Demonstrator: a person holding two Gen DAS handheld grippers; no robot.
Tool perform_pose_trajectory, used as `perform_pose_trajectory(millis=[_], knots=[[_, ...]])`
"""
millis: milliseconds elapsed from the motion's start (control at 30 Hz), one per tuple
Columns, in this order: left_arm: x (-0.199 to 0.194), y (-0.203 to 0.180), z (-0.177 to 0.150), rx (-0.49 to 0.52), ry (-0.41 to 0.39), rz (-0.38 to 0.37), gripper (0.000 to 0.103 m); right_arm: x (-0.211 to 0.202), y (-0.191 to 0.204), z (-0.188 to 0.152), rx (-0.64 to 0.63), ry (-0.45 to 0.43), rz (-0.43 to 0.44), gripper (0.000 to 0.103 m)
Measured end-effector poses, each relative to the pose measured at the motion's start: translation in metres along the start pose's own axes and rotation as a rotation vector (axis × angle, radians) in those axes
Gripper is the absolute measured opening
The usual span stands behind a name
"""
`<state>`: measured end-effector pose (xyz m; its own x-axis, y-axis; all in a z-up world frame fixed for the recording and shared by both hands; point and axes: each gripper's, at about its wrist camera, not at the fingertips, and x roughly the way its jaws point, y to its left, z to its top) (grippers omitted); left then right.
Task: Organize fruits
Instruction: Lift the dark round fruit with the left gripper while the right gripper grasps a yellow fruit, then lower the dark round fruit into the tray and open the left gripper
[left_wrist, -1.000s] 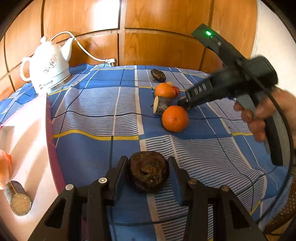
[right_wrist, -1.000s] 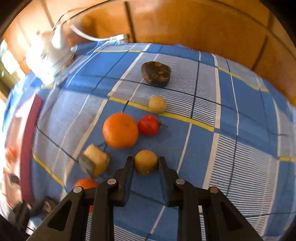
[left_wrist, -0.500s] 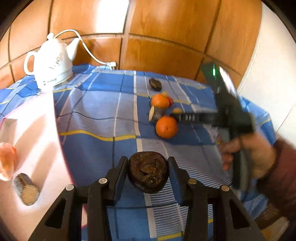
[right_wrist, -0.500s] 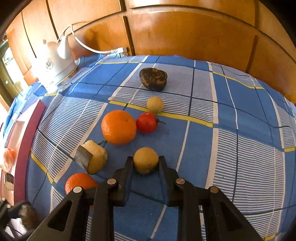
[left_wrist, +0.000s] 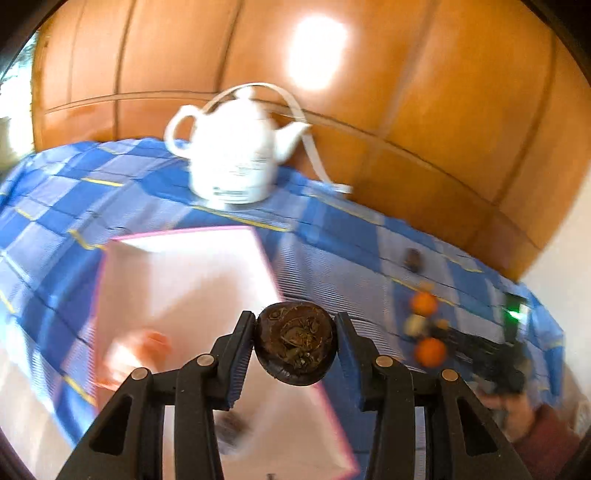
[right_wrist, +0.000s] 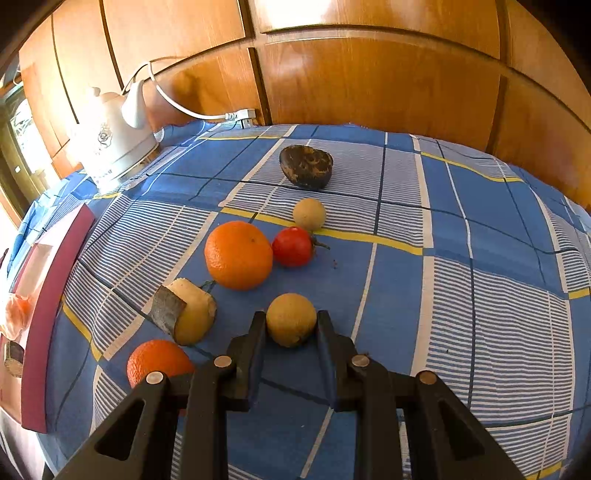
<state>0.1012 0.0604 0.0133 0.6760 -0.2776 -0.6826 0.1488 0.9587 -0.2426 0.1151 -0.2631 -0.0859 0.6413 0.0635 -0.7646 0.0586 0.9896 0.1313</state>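
Note:
My left gripper (left_wrist: 295, 343) is shut on a dark brown wrinkled fruit (left_wrist: 295, 341), held in the air over the right edge of the pink-rimmed white tray (left_wrist: 184, 266). The right gripper (right_wrist: 291, 326) is shut on a small tan round fruit (right_wrist: 291, 319) that rests on the blue checked cloth (right_wrist: 461, 295). Around it lie two oranges (right_wrist: 238, 254) (right_wrist: 157, 360), a red tomato-like fruit (right_wrist: 293, 246), a second tan fruit (right_wrist: 309, 213), a cut pale piece with dark skin (right_wrist: 184, 310) and another dark brown fruit (right_wrist: 306, 166).
A white electric kettle (left_wrist: 236, 155) with its cord stands at the back of the table against the wooden wall panels. The tray holds an orange-pink item (left_wrist: 151, 341) and a small dark piece (left_wrist: 231, 432), both blurred. A person's hand and dark red sleeve (left_wrist: 535, 424) hold the right gripper.
My left gripper has risen and swung left with the dark brown fruit, from over the cloth to over the tray's edge. The right gripper has stayed closed on the tan fruit.

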Motion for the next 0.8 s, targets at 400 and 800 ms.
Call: perform_pose_trajectory(millis=[400,800], knots=[[0.047,0.087,0.019,-0.133,0.074,0.165,0.044,0.000,0.002,0.000,-0.005,-0.010,-0.010,0.027],[0.048,0.091,0.012,-0.140,0.038,0.248,0.057,0.000,0.002,-0.001,-0.005,-0.013,-0.012,0.027]])
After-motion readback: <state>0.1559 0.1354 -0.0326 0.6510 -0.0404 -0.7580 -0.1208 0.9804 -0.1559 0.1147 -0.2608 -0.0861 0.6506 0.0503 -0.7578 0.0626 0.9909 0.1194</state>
